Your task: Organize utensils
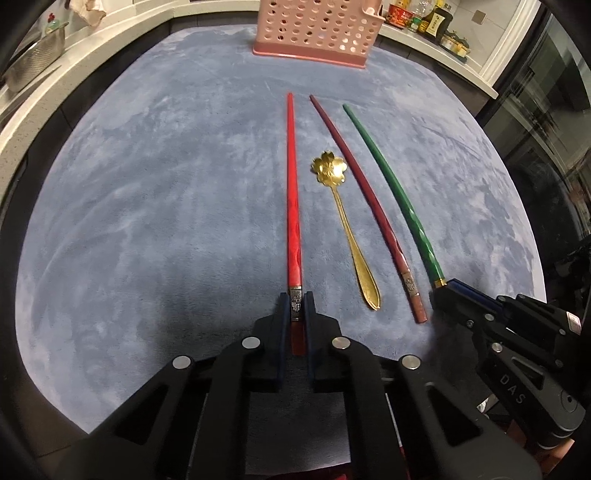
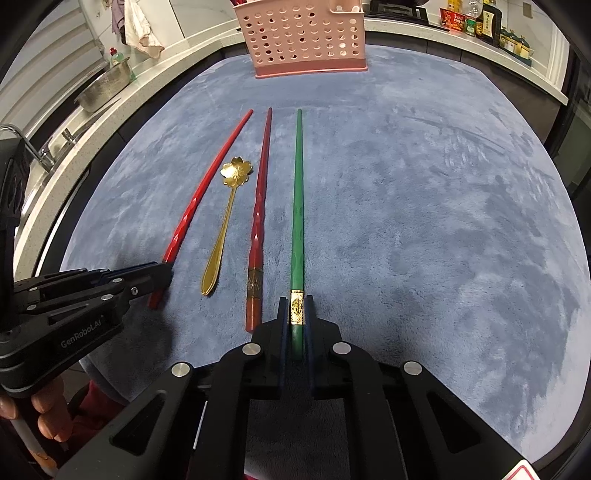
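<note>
Chopsticks lie side by side on the blue plush worktop [image 1: 147, 221], thin tips toward the pink perforated basket [image 1: 317, 33] at the far edge, likely their destination. Left gripper [image 1: 296, 306] is clamped on the butt end of the red chopstick [image 1: 293, 206]; right gripper [image 2: 295, 314] is clamped on the butt end of the green chopstick [image 2: 297, 206]. Holding at the thick ends probably lets the tips go into the basket first. Between them, untouched: gold spoon [image 1: 345, 221] with flower-shaped bowl, and dark red chopstick [image 1: 362, 203] just beside it. Sticks are glossy with twisted grips and patterned metal bands near the butt. Both held sticks seem flat on the cloth, not lifted.
</note>
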